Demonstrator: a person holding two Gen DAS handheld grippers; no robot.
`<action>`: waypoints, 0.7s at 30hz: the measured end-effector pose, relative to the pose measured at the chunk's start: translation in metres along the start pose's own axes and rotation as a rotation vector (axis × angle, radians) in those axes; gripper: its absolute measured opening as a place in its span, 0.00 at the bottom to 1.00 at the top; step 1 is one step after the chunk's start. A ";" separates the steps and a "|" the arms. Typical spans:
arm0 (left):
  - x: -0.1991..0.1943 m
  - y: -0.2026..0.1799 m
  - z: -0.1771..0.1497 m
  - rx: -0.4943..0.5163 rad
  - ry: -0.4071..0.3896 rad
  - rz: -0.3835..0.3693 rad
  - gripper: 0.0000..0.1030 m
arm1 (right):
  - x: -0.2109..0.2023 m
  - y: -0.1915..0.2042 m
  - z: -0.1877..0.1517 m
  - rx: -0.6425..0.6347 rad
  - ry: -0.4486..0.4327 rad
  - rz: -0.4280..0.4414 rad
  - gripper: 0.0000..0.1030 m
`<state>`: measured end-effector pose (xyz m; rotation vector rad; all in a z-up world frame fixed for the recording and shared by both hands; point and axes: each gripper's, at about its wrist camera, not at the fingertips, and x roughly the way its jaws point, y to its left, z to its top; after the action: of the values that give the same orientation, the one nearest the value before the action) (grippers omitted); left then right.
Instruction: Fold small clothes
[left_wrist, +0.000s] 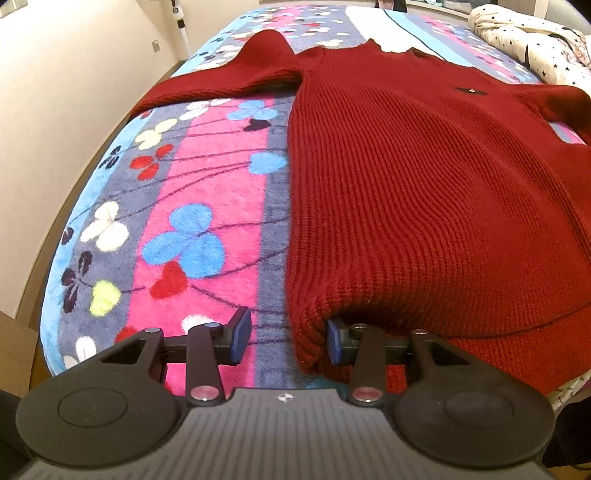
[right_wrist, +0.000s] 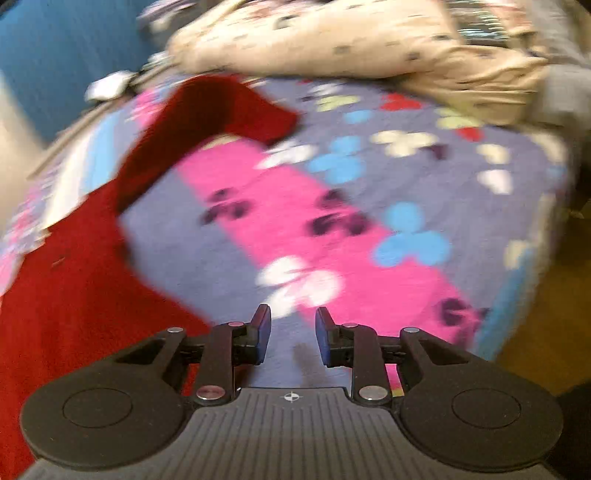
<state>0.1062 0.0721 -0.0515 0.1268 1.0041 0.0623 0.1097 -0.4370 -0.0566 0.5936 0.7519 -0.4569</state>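
The red sweater (left_wrist: 424, 192) lies flat on the bed, front up, on a flowery blanket (left_wrist: 207, 206), with one sleeve (left_wrist: 229, 81) stretched out to the far left. Its near left hem corner sits between the fingers of the left gripper (left_wrist: 290, 341), which are spread wide, one pad on the blanket and the other tucked under the hem, not pinching yet. The right gripper (right_wrist: 293, 336) hovers over bare blanket just right of the sweater, fingers narrowly apart, holding nothing. That view is blurry. A pale quilt (right_wrist: 351, 40) is bunched at the far side.
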 end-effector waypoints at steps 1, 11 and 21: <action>0.000 0.000 0.000 -0.001 0.003 -0.001 0.45 | -0.001 0.010 -0.002 -0.058 0.000 0.027 0.28; 0.008 -0.005 0.001 -0.001 0.020 -0.046 0.45 | 0.050 0.046 -0.006 -0.164 0.102 0.078 0.58; -0.027 -0.004 -0.007 0.057 -0.132 -0.070 0.09 | 0.014 0.043 -0.003 -0.159 -0.025 0.075 0.09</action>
<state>0.0858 0.0657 -0.0332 0.1459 0.8784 -0.0388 0.1425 -0.4059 -0.0546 0.4649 0.7325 -0.3313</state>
